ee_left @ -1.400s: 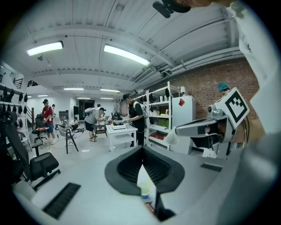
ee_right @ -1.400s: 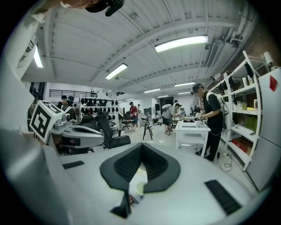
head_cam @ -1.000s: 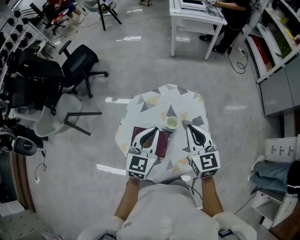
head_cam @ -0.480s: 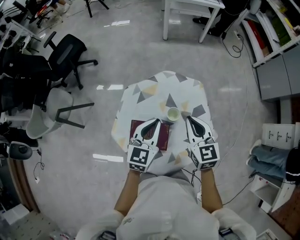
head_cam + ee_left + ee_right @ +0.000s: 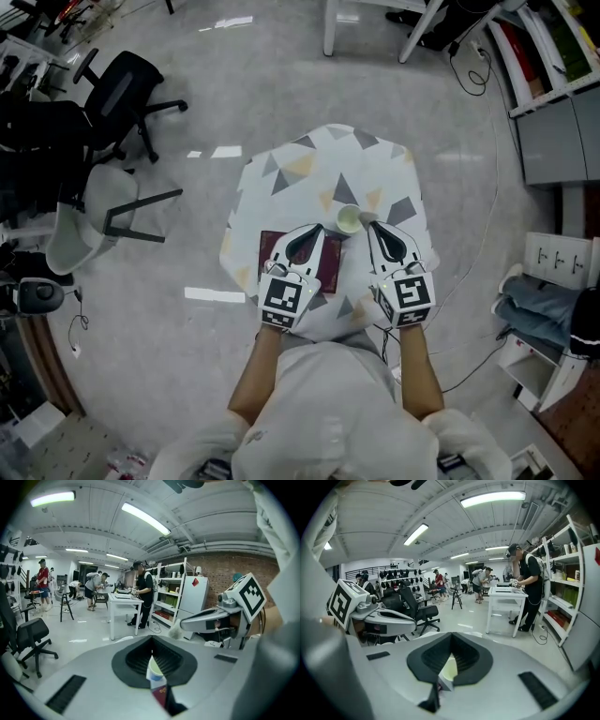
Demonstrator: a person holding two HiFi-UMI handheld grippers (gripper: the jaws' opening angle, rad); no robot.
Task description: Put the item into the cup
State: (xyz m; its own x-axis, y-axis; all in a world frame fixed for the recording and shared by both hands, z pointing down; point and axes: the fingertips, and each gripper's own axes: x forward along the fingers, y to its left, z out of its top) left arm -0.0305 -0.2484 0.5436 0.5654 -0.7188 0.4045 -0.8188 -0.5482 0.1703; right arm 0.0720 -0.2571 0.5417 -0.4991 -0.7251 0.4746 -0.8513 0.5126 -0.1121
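1. Two chairs stand at far left, a black office chair (image 5: 127,89) and a grey shell chair (image 5: 89,214). Clutter beyond them is cut off by the edge.
2. Left gripper (image 5: 310,231): jaws pressed together on nothing, above a flat dark red booklet (image 5: 326,274) that it half covers.
3. Cup (image 5: 348,219): round, pale inside, upright on the table (image 5: 309,164) with its triangle-patterned cloth, between the two gripper tips.
4. Right gripper (image 5: 372,223): clenched on a small pale fluffy item (image 5: 175,631) just beside the cup's rim, not inside. In its own view, a pale shape in the slit cannot be told from the cup.
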